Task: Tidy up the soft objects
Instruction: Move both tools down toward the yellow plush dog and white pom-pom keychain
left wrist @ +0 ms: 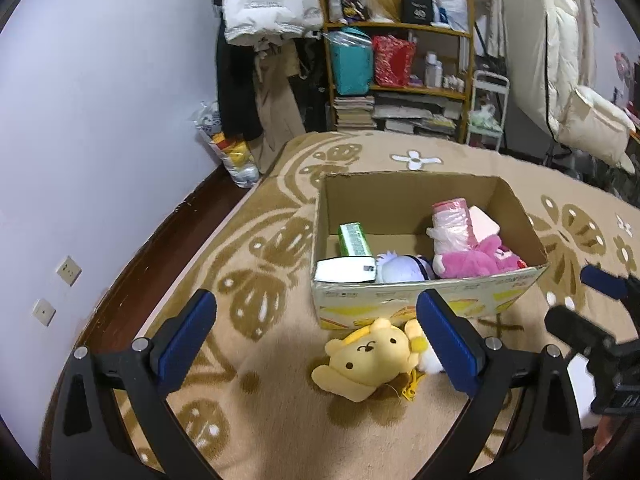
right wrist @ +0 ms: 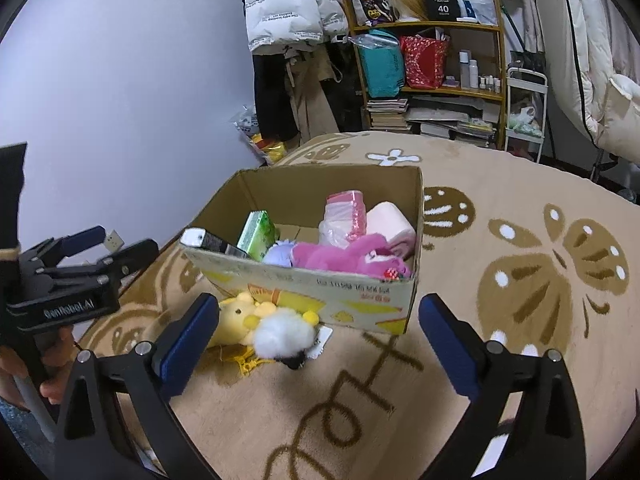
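A yellow plush toy (left wrist: 366,358) lies on the rug just in front of an open cardboard box (left wrist: 424,300). It also shows in the right wrist view (right wrist: 244,314), with its white fluffy tail (right wrist: 286,336) toward me. The box (right wrist: 320,292) holds a pink plush (left wrist: 478,260), a lilac plush (left wrist: 394,268), a pink pack (left wrist: 450,220), a green pack (left wrist: 354,240) and a white pack (left wrist: 346,271). My left gripper (left wrist: 316,334) is open and empty, hovering just before the yellow plush. My right gripper (right wrist: 320,330) is open and empty, to the right of it.
A beige patterned rug (right wrist: 520,260) covers the floor. A wall (left wrist: 100,120) runs along the left with dark skirting. At the back stand a wooden shelf (left wrist: 400,60) with books, hanging coats (left wrist: 272,40) and a plastic bag of toys (left wrist: 236,152).
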Action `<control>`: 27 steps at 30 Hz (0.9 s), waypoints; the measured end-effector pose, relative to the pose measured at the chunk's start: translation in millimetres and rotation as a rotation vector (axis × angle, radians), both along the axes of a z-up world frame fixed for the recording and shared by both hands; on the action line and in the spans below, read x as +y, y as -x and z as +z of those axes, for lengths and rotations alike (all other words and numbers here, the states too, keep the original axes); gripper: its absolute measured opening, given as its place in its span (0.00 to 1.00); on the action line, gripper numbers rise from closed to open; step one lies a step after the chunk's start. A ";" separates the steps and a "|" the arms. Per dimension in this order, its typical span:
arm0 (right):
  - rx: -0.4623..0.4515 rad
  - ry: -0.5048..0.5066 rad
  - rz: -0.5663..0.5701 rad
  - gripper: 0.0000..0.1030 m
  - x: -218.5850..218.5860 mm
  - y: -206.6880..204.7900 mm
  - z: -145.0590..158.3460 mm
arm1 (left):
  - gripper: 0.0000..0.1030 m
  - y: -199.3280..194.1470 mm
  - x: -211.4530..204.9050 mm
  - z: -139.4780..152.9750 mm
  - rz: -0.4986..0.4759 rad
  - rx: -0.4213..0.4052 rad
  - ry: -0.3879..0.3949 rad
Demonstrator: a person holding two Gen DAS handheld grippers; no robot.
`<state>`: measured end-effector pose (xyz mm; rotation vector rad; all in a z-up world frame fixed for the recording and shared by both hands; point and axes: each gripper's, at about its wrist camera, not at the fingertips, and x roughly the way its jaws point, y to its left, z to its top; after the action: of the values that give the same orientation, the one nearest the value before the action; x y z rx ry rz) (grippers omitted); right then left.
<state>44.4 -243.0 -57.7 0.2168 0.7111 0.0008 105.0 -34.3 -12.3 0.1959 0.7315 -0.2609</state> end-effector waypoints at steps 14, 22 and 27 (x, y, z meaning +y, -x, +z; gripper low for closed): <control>0.051 0.011 -0.012 1.00 5.0 -13.4 -29.2 | 0.97 -1.5 -0.9 -34.0 -0.009 0.129 -0.036; 0.086 -0.010 -0.023 1.00 1.7 -27.5 -45.7 | 0.97 -8.4 -8.8 -58.0 -0.026 0.219 -0.074; 0.108 0.002 -0.011 1.00 3.8 -37.6 -54.4 | 0.97 -12.1 -9.5 -70.7 -0.031 0.258 -0.081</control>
<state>82.0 -239.1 -112.1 0.2198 0.8175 -0.0220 117.2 -43.8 -83.0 0.2532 0.9958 -0.2897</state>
